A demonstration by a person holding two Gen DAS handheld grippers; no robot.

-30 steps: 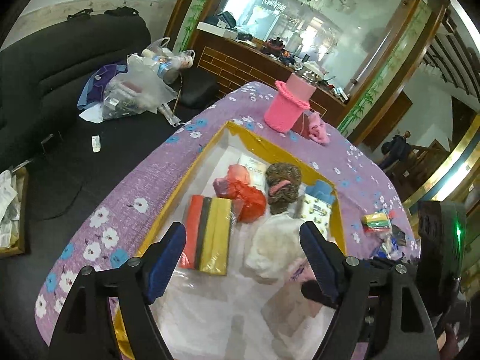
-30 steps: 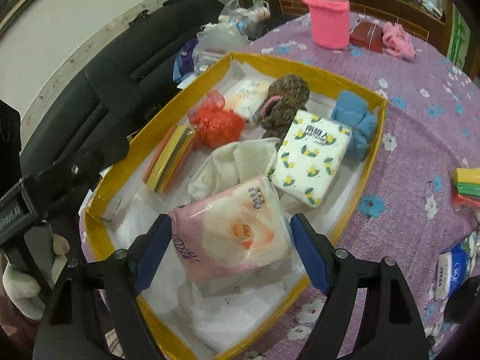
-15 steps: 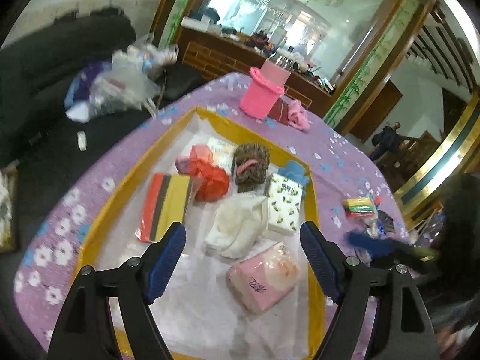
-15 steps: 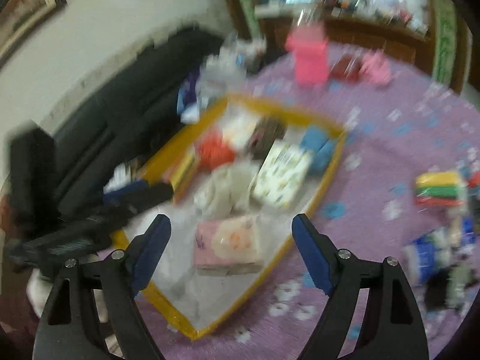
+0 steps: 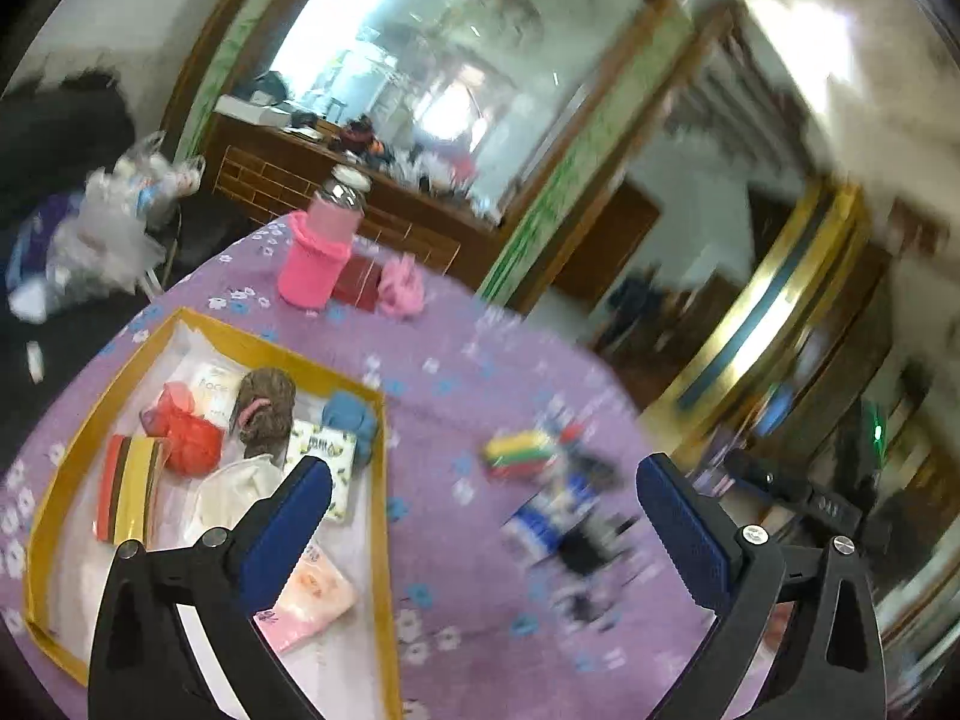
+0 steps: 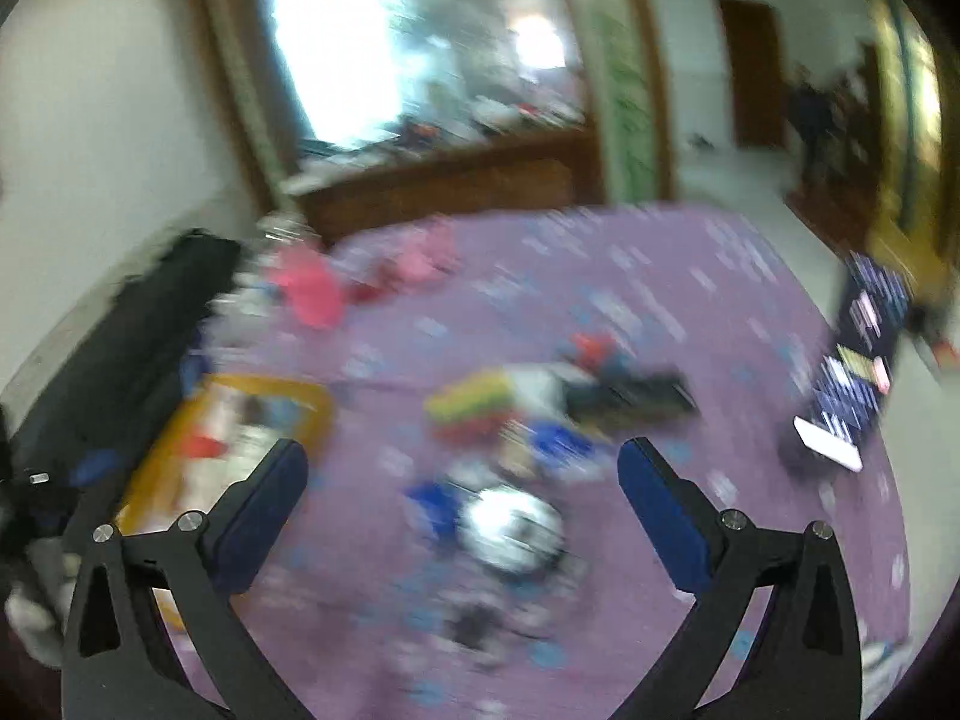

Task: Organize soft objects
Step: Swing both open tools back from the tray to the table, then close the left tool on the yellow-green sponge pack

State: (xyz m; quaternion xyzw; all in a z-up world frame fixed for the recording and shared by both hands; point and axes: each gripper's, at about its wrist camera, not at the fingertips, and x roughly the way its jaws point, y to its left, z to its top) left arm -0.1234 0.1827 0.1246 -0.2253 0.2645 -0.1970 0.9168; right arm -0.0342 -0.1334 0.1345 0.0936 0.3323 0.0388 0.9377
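Observation:
A yellow-rimmed box [image 5: 379, 480] on the purple flowered table holds a pink tissue pack [image 5: 312, 594], a white cloth [image 5: 234, 492], a yellow-patterned pack [image 5: 324, 450], a blue cloth [image 5: 351, 414], a brown knit piece [image 5: 264, 405], a red mesh ball [image 5: 186, 432] and striped cloths [image 5: 129, 492]. My left gripper [image 5: 483, 468] hovers right of the box, jaws opening, nothing between them. My right gripper [image 6: 463, 450], jaws also opening and empty, hangs over a blurred heap: a coloured stack [image 6: 474, 402] and a blue-and-white pack [image 6: 510, 522]. That stack [image 5: 519, 450] also shows in the left wrist view.
A bottle in a pink knitted sleeve [image 5: 318, 258], a red wallet [image 5: 360, 288] and a pink soft item [image 5: 402, 288] stand at the table's far side. A black sofa [image 5: 60, 138] with plastic bags [image 5: 108, 222] lies left. A dark patterned object [image 6: 858, 360] sits at the table's right edge.
Both views have swung right, from the box to the loose heap on the cloth. Both grippers' jaws stand wider. The pink tissue pack, earlier between the right fingers, lies in the box.

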